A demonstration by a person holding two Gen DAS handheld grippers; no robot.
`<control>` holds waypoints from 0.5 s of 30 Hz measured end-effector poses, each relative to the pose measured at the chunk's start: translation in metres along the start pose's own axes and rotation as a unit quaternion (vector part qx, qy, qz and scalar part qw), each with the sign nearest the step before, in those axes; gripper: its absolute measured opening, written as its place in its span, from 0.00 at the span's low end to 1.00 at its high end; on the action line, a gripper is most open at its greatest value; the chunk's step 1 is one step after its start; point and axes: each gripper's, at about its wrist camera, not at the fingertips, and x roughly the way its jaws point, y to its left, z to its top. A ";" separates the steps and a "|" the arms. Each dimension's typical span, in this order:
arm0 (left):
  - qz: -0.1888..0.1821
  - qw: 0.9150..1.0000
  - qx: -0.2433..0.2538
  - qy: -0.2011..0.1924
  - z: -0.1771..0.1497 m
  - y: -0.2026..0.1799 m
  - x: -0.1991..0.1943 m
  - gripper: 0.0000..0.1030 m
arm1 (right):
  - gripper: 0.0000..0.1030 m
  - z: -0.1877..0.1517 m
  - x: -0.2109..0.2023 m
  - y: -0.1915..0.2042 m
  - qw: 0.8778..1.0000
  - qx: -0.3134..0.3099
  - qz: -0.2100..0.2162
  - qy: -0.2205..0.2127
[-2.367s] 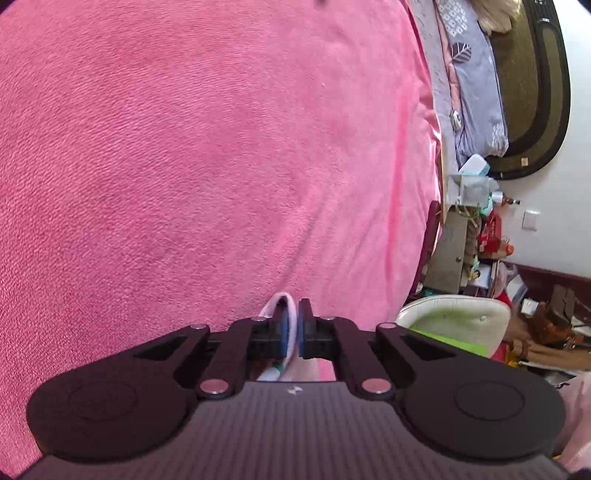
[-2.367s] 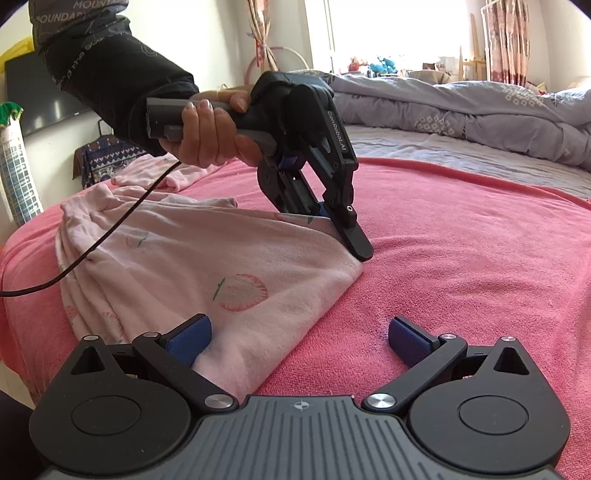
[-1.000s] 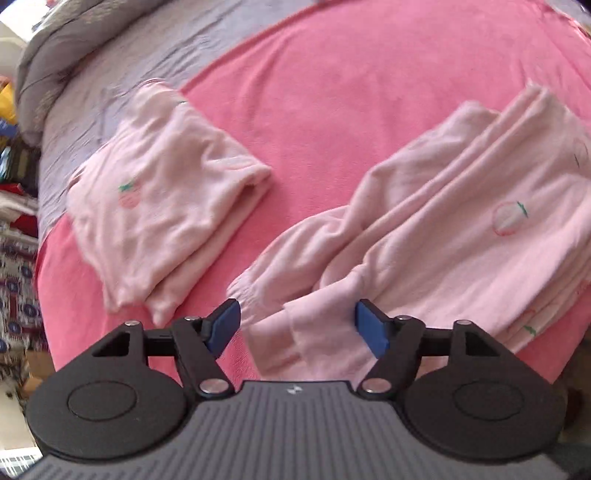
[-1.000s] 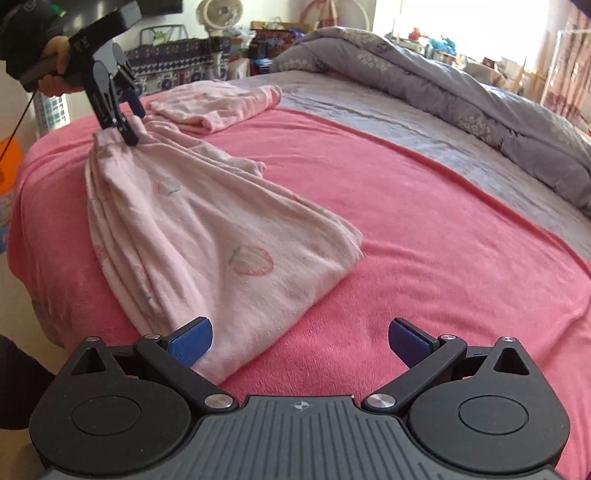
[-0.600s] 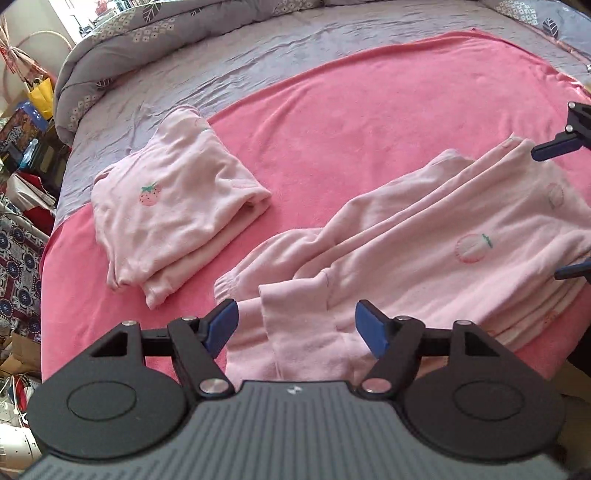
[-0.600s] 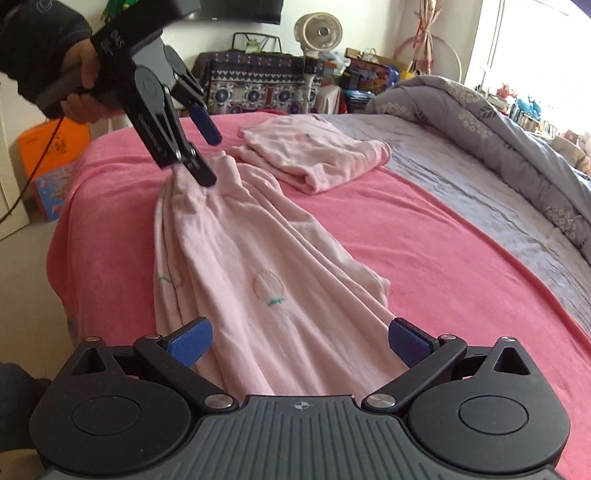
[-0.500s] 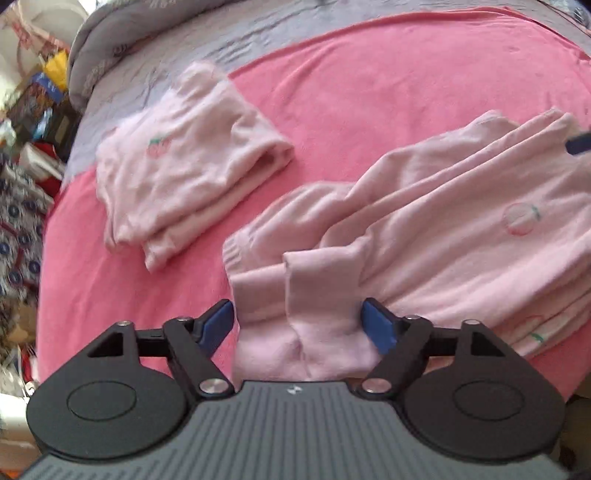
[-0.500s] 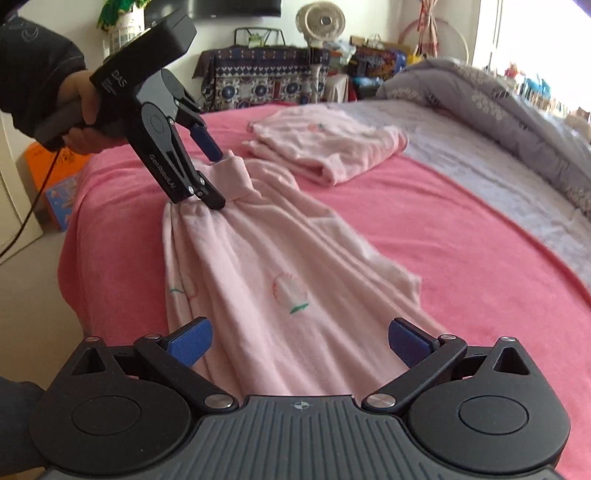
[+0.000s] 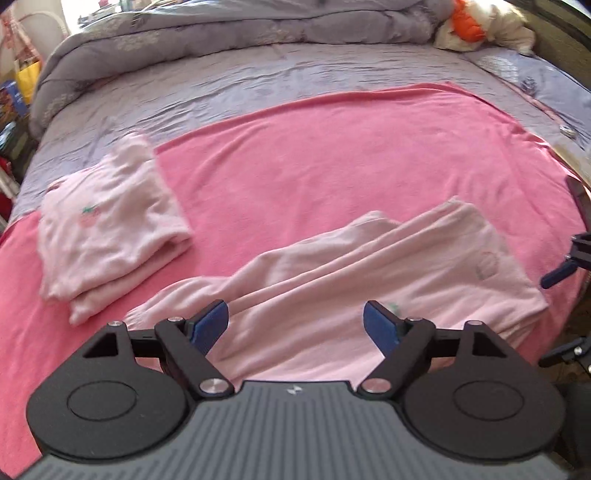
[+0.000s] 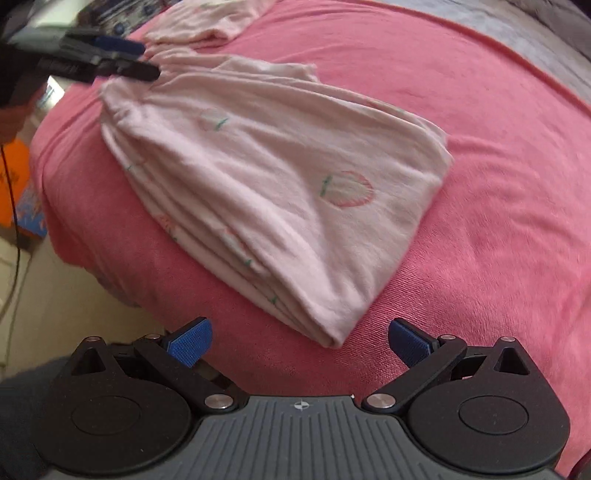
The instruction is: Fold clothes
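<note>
Both grippers' fingers gape empty over the pink trousers [image 10: 280,192], the left gripper [image 9: 295,325] having apparently just released.

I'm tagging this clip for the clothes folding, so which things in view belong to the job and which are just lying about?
Part of the job:
- pink pajama pants, half folded on the pink blanket
- folded pink top, beside them
- left gripper, jaws open over the pants' cuff end
- right gripper, jaws open near the other end

Lying about:
- grey quilt
- plush toy
</note>
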 end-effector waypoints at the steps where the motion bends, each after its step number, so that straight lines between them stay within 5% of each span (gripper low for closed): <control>1: -0.016 1.000 0.017 0.009 0.001 -0.014 0.011 0.80 | 1.00 0.002 -0.002 -0.007 1.000 0.025 0.007 -0.007; 5: 0.011 0.990 0.131 0.049 -0.024 -0.060 0.058 0.83 | 1.00 0.007 -0.010 -0.034 0.992 0.116 0.036 -0.040; 10: 0.019 0.981 0.194 0.021 -0.023 -0.066 0.043 0.85 | 1.00 0.005 -0.015 -0.056 0.984 0.166 0.027 -0.052; 12: 0.007 0.971 0.238 0.004 -0.018 -0.064 0.032 0.84 | 1.00 0.004 -0.016 -0.058 0.986 0.154 0.017 -0.053; 15: -0.078 0.945 0.318 0.019 -0.013 -0.054 0.030 0.82 | 1.00 0.005 -0.014 -0.058 0.989 0.135 0.018 -0.050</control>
